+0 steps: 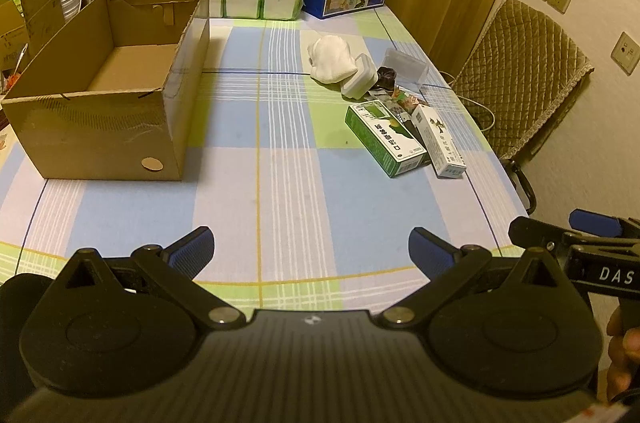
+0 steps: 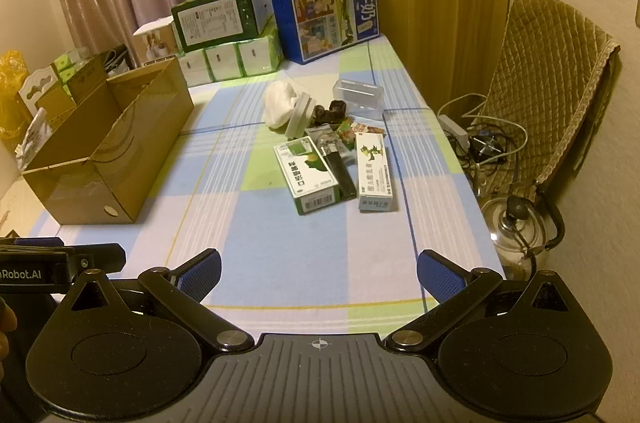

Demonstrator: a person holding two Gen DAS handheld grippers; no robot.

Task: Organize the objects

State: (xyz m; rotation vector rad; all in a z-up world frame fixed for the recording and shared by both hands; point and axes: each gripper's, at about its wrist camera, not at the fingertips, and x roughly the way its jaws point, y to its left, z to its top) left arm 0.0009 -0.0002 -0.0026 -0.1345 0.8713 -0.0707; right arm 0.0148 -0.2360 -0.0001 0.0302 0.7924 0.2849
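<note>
At the left of both views an open corrugated cardboard box (image 1: pixel 108 95) sits on the plaid tablecloth (image 1: pixel 280 191). Right of centre lies a clutter: a crumpled white cloth (image 1: pixel 332 59), a glossy green carton (image 1: pixel 384 137), a slim white carton (image 1: pixel 442 143) and a clear plastic case (image 1: pixel 404 65); small packets between them are hard to make out. Along the bottom, left gripper (image 1: pixel 310 251) and right gripper (image 2: pixel 318 273) hold their ribbed blue pads spread wide, empty.

Quilted chair (image 2: pixel 552 95) beside the table; kettle (image 2: pixel 516 223), perhaps glass, below it
</note>
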